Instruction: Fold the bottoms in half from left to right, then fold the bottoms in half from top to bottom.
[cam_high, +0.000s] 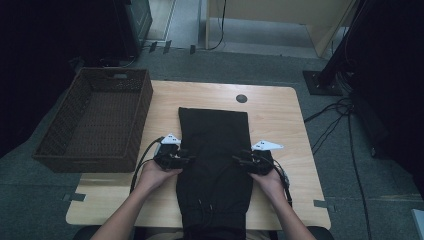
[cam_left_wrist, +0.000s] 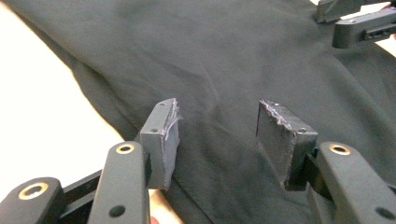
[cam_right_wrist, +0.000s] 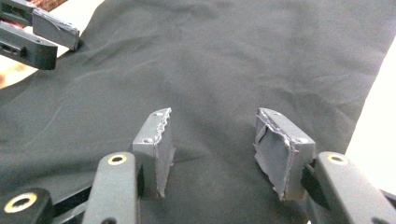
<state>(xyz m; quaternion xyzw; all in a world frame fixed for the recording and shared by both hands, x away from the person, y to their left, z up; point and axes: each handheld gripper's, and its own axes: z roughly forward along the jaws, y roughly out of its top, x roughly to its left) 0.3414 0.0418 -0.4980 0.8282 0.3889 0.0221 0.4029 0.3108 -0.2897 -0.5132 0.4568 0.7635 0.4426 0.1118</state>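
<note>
A black garment (cam_high: 215, 150), folded into a long strip, lies down the middle of the wooden table (cam_high: 280, 120), and its near end with drawstrings hangs over the front edge. My left gripper (cam_high: 186, 161) points inward at the garment's left edge, open, its pads (cam_left_wrist: 163, 135) just above the cloth with nothing pinched. My right gripper (cam_high: 239, 160) mirrors it at the right edge, also open over the fabric (cam_right_wrist: 210, 70). In the left gripper view the cloth (cam_left_wrist: 210, 56) spreads beneath my left gripper (cam_left_wrist: 217, 128), with the right gripper (cam_left_wrist: 355, 21) far off. The right gripper view shows my right gripper (cam_right_wrist: 212, 135).
A dark wicker basket (cam_high: 145, 107) stands at the table's left side, partly over the edge. A round cable hole (cam_high: 241, 98) sits near the table's far edge. Cables trail on the floor at the right.
</note>
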